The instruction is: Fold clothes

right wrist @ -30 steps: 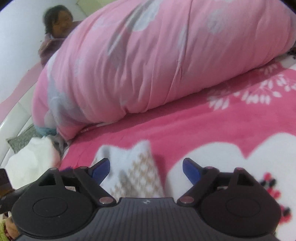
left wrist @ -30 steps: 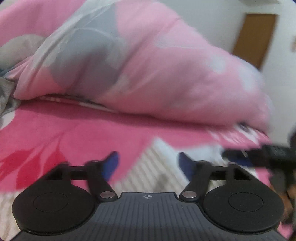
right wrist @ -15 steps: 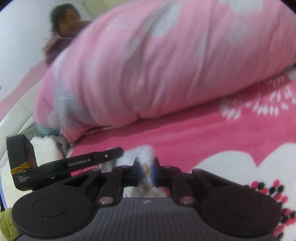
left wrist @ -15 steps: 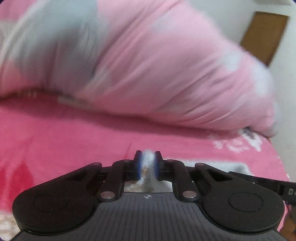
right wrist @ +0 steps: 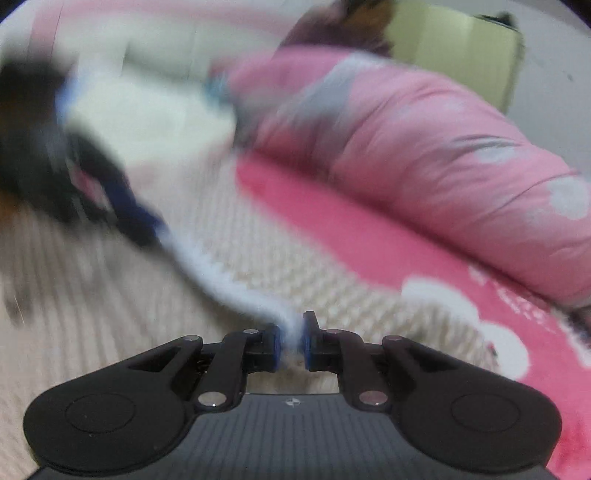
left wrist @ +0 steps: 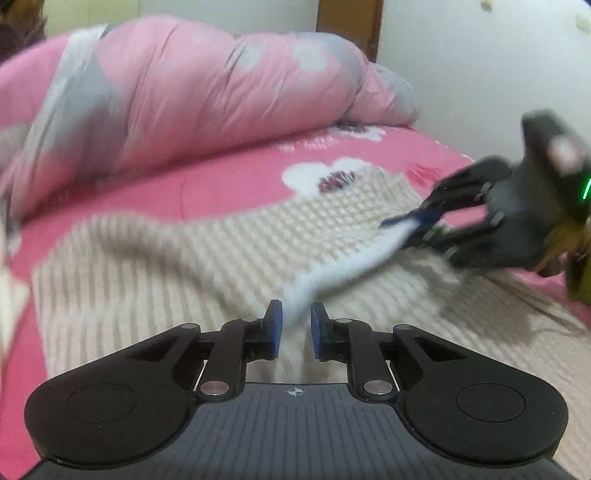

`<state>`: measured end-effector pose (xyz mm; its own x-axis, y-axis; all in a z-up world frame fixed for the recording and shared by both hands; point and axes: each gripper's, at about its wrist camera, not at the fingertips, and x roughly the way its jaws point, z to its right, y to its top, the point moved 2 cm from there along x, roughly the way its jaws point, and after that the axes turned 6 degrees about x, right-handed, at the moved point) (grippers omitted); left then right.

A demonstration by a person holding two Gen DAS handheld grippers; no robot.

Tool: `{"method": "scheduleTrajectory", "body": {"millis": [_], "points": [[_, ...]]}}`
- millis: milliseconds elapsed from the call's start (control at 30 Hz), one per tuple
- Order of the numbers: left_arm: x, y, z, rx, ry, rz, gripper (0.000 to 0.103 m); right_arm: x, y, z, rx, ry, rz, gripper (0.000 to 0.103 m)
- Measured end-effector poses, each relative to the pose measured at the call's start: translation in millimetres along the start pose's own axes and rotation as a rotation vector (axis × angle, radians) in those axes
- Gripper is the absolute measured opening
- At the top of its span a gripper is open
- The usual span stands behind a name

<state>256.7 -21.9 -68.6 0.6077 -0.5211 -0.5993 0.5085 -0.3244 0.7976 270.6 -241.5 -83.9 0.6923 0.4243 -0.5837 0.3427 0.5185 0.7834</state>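
A cream knitted sweater lies spread on the pink bed sheet. Its white hem is lifted and stretched between both grippers. My left gripper pinches one end; its jaws are opening slightly with the hem still pressed between the blue pads. In the same view my right gripper holds the other end, over the sweater's right part. The right wrist view is blurred: my right gripper is shut on the hem, and the left gripper holds it further left above the sweater.
A bulky pink and grey quilt lies along the back of the bed, also the quilt. A brown door and white wall stand behind. A white cloth pile and a person show blurred beyond the bed.
Both grippers went from open to shut on the sweater's white hem. They then swung across the bed and rolled, lifting the hem over the spread sweater.
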Motion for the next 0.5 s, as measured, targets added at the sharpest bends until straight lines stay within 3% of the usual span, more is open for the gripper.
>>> {"method": "scheduleTrajectory", "body": {"millis": [133,200,233,300,400,433,500], "points": [[-29,22,-19,-0.165,0.015,0.183,0.03,3,1,-21,-0.108,-0.092,0.01,0.014],[-19,38,-17,-0.154,0.066,0.183,0.03,-1,4,-23,-0.104,-0.103,0.002,0.019],[-8,44,-16,-0.123,0.097,0.162,0.03,-6,6,-23,-0.09,-0.101,0.0,0.027],[21,46,-14,-0.068,0.143,0.073,0.03,-23,8,-16,-0.022,-0.066,0.019,0.04],[47,35,-21,-0.061,0.147,-0.05,0.03,-50,4,20,0.277,0.093,0.075,0.054],[50,32,-23,-0.058,0.144,-0.05,0.031,-55,3,37,0.408,0.148,0.098,0.06],[53,31,-24,-0.039,0.148,-0.04,0.031,-51,3,70,0.642,0.168,0.12,0.062]]}}
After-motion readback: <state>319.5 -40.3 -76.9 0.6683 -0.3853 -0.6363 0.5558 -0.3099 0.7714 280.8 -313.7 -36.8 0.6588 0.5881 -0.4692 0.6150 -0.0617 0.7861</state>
